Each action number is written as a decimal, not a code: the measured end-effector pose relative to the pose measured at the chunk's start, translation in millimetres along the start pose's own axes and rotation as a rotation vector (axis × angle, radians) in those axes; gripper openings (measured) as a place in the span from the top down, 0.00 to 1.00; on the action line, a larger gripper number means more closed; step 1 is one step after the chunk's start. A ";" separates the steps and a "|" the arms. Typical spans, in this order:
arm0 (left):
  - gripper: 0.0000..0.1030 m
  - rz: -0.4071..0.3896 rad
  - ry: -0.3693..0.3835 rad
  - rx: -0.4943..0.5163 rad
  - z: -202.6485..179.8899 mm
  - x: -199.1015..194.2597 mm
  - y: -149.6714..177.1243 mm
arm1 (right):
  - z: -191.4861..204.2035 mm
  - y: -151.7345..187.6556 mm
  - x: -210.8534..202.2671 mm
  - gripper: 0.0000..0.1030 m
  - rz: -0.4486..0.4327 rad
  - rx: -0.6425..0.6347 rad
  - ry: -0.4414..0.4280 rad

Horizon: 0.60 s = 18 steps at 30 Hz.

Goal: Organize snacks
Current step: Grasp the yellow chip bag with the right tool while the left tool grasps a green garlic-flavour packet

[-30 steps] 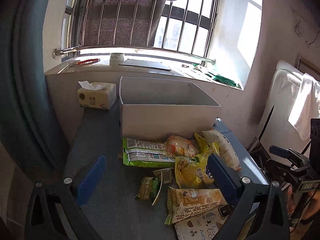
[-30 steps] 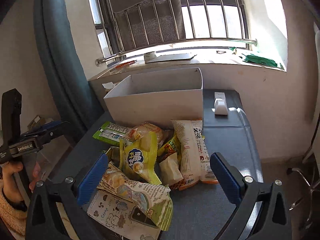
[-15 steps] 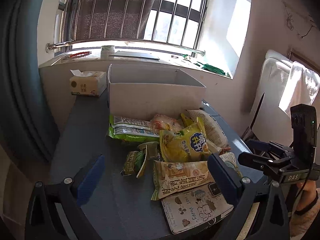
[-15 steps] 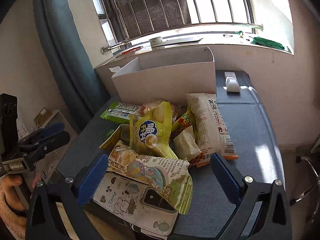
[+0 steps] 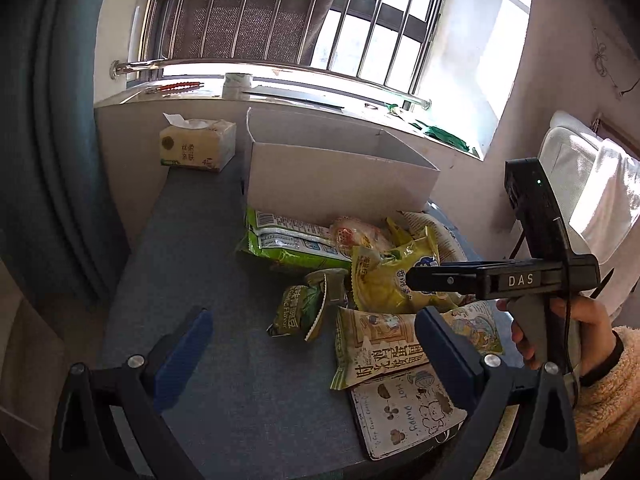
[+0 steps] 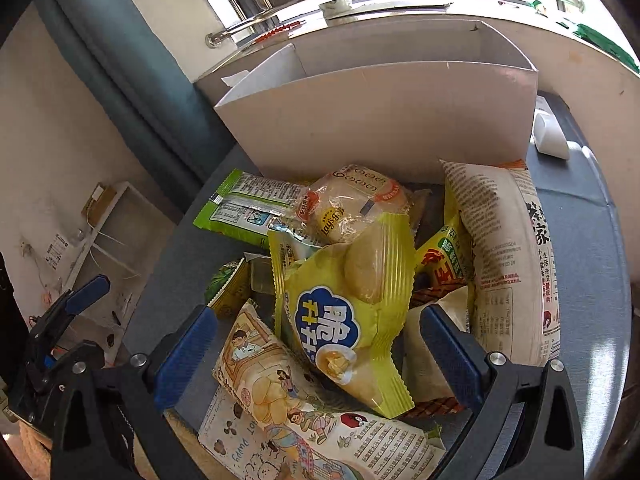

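The right gripper (image 6: 318,344), jaws wide apart, hangs over the yellow puff-snack bag (image 6: 348,320) atop the snack pile in front of the open white cardboard box (image 6: 384,120). The left gripper (image 5: 312,344), also spread apart and empty, hovers near the small green pea packet (image 5: 298,310) on the grey table (image 5: 200,240).
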<state>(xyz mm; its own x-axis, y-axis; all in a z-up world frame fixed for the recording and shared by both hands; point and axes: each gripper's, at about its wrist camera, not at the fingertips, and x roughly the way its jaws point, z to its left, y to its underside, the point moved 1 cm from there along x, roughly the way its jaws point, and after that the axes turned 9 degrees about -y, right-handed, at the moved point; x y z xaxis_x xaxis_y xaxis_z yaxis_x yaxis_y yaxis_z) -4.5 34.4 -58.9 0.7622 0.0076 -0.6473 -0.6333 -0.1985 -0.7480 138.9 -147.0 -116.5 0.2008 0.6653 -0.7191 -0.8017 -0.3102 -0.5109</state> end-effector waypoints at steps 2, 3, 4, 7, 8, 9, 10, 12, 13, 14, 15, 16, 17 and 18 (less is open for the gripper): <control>0.00 0.013 0.015 -0.017 3.2 3.9 0.8 | -3.8 -0.5 6.7 0.00 0.011 0.013 -0.009; 0.00 0.014 0.015 -0.023 4.5 5.1 1.3 | -5.2 -0.4 8.8 0.00 0.008 0.017 -0.010; 0.00 0.017 0.016 -0.026 5.1 6.8 1.8 | -6.2 -0.2 11.0 0.00 0.010 0.018 -0.012; 0.00 0.041 0.011 -0.034 6.7 14.2 2.6 | -5.9 1.4 17.3 0.55 0.031 -0.005 -0.012; 0.00 0.048 0.011 -0.038 7.5 16.6 2.6 | -5.9 2.2 17.6 0.56 0.037 -0.016 0.025; 0.00 0.052 0.012 -0.042 8.2 18.2 3.1 | -5.5 2.7 14.1 0.58 0.019 -0.014 0.009; 0.00 0.054 0.013 -0.045 9.1 19.1 3.6 | -4.0 2.6 7.4 0.60 -0.011 -0.016 0.002; 0.00 0.061 0.011 -0.045 11.0 22.5 4.6 | 3.1 1.6 -12.9 0.61 -0.092 -0.057 0.018; 0.00 0.070 0.009 -0.045 11.9 26.2 4.3 | 6.3 -0.3 -23.6 0.61 -0.127 -0.071 0.016; 0.00 0.081 0.008 -0.044 12.8 30.6 3.5 | 7.5 -2.8 -34.8 0.61 -0.158 -0.067 0.006; 0.00 0.089 0.010 -0.045 13.3 35.2 2.2 | 7.7 -5.4 -46.4 0.61 -0.191 -0.053 -0.009; 0.00 0.096 0.017 -0.050 14.3 40.1 0.7 | 7.8 -6.7 -57.3 0.61 -0.220 -0.044 -0.022; 0.00 0.109 0.025 -0.055 15.1 45.9 -1.0 | 8.1 -8.1 -68.5 0.61 -0.249 -0.036 -0.031; 0.00 0.125 0.029 -0.059 15.4 52.2 -2.7 | 8.8 -7.3 -78.6 0.61 -0.274 -0.028 -0.041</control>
<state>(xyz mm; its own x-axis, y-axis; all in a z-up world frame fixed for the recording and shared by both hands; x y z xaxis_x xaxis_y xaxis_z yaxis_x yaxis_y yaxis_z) 34.9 50.5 -92.9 0.6822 -0.0492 -0.7295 -0.7149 -0.2538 -0.6515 124.0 -191.0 -52.2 0.3848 0.7539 -0.5325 -0.7044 -0.1330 -0.6972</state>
